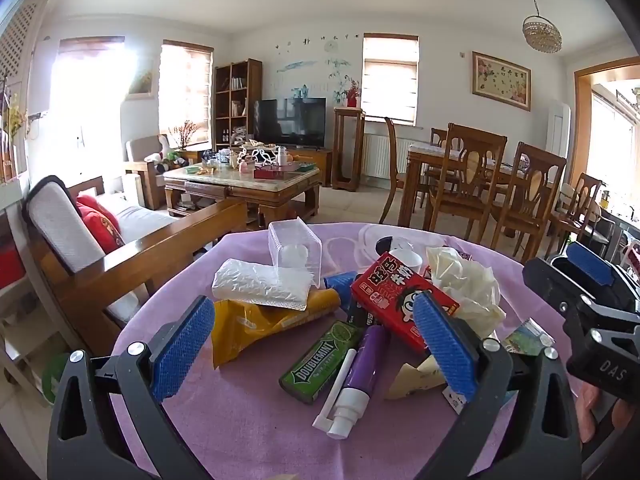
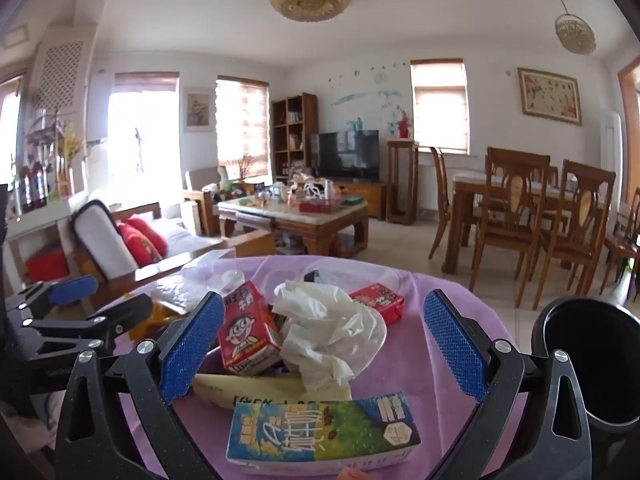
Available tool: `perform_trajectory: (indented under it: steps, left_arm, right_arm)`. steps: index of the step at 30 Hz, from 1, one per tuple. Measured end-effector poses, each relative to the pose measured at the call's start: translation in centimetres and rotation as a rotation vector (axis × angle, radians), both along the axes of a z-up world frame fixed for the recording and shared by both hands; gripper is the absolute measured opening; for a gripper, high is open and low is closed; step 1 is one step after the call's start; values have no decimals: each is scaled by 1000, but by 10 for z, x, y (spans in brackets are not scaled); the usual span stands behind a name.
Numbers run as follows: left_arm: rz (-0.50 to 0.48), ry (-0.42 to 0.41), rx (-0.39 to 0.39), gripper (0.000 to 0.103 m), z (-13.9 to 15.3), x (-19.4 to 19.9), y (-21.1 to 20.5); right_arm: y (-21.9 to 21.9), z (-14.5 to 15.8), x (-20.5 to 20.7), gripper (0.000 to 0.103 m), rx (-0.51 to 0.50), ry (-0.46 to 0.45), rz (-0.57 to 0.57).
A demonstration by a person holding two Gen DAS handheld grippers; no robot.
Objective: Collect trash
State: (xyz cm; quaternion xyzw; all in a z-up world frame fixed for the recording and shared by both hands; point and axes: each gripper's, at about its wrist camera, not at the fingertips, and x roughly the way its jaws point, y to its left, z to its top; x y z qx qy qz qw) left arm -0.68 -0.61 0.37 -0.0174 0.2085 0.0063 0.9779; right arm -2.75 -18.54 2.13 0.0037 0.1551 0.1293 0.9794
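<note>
Two grippers are showing: the left gripper (image 1: pixel 316 344) and the right gripper (image 2: pixel 324 344). Two red cartons are lying on the cloth, one (image 2: pixel 246 336) near and one (image 2: pixel 378 300) farther back. One blue-green carton (image 2: pixel 324 430) is sitting nearest. One gum pack (image 1: pixel 320 356), one spray bottle (image 1: pixel 356 376), one yellow wrapper (image 1: pixel 256 324), one tissue pack (image 1: pixel 260 286), one clear box (image 1: pixel 296 248) and one crumpled tissue (image 2: pixel 328 328) are lying there. One black bin (image 2: pixel 596 364) is standing beside.
</note>
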Motion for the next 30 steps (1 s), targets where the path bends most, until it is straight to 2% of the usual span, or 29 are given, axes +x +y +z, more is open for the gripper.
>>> perform_trajectory:
  steps: [4, 15, 16, 30]
  left_arm:
    - [0, 0, 1, 98, 1, -4, 0]
    - [0, 6, 3, 98, -3, 4, -2]
    - [0, 6, 3, 98, -3, 4, -2]
    - [0, 8, 0, 98, -3, 5, -2]
  right_arm:
    - [1, 0, -3, 98, -6, -21, -4]
    - [1, -5, 5, 98, -1, -17, -6]
    - [-1, 1, -5, 98, 6, -18, -5]
    - [-1, 1, -5, 98, 6, -18, -5]
